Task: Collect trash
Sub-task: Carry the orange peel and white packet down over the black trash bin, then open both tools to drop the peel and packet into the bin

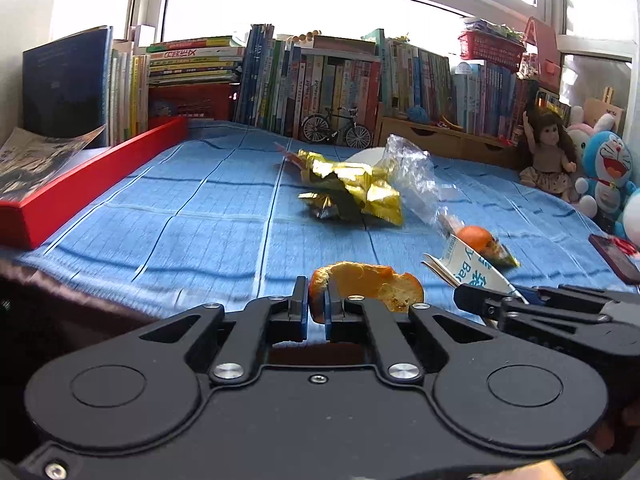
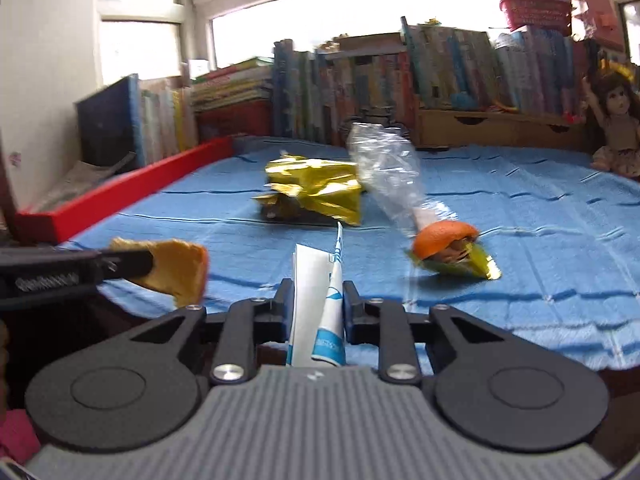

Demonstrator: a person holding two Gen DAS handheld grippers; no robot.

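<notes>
My left gripper (image 1: 317, 298) is shut on a piece of orange peel (image 1: 366, 282), held above the near edge of the blue cloth (image 1: 180, 216). The same peel (image 2: 176, 266) shows at the left of the right wrist view. My right gripper (image 2: 318, 300) is shut on a white and blue paper carton (image 2: 320, 312), also seen as the carton (image 1: 474, 268) in the left wrist view. On the cloth lie a crumpled gold foil wrapper (image 1: 352, 188), a clear plastic bag (image 1: 412, 172), and another orange peel (image 1: 476, 238) on a small gold wrapper.
A long red box (image 1: 88, 184) runs along the left edge of the cloth. Rows of books (image 1: 320, 80) line the back under the window, with a model bicycle (image 1: 336, 128). A doll (image 1: 550, 152), plush toys (image 1: 608, 172) and a red phone (image 1: 614, 258) sit at the right.
</notes>
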